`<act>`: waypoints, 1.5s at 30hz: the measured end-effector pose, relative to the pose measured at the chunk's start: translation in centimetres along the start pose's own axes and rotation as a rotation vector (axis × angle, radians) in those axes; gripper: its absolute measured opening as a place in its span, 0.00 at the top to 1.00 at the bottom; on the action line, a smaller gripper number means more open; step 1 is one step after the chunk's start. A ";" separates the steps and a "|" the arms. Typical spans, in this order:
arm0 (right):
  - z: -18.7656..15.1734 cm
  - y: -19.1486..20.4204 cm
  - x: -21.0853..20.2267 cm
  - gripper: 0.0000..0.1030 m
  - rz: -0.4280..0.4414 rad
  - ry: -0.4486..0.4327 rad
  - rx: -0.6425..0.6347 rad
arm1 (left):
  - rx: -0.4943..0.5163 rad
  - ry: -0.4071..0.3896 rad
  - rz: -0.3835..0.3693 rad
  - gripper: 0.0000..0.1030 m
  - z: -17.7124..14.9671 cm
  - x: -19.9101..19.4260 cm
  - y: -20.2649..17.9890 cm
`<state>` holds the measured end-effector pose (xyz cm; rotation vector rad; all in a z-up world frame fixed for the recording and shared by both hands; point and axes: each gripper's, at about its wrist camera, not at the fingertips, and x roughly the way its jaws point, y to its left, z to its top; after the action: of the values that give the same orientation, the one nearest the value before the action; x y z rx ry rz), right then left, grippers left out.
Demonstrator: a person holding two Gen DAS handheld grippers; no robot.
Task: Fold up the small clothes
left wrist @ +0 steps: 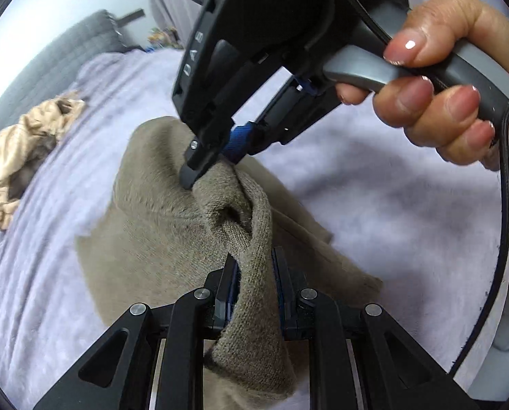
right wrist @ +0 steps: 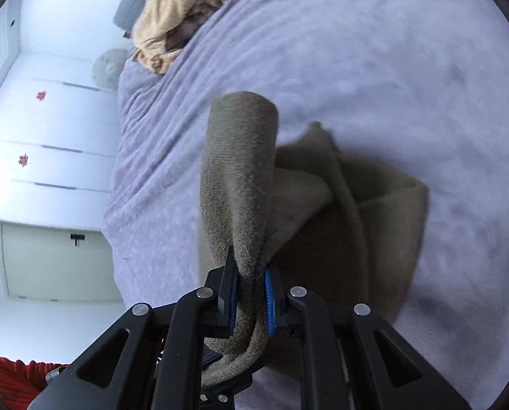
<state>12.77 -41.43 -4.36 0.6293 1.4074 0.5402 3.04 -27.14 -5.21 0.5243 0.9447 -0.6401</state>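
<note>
A small olive-brown knitted garment lies partly on the lilac bedspread. My left gripper is shut on one edge of it and holds it up. My right gripper, held by a hand, is shut on the same edge a little further along. In the right wrist view the right gripper pinches a thick fold of the garment, which hangs over its fingers; the rest lies folded on the bedspread behind.
A crumpled beige garment lies at the far side of the bed, also in the right wrist view. A grey headboard is behind it. White drawers stand beside the bed.
</note>
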 end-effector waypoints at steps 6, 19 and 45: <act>-2.6 -8.9 2.9 0.81 0.210 -0.028 0.270 | 0.018 0.041 -0.003 0.81 -1.4 1.3 -0.8; -0.1 -2.6 1.0 0.83 0.299 -0.132 -0.042 | 0.021 -0.011 0.018 0.81 -0.6 0.7 -2.3; -6.1 -10.8 0.0 0.47 -0.007 -0.099 0.212 | -0.184 0.003 -0.006 0.14 -3.2 -2.3 3.6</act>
<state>6.44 -48.73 -12.13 0.8097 1.3830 0.3519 2.77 -21.86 -4.32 0.3592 0.9972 -0.5513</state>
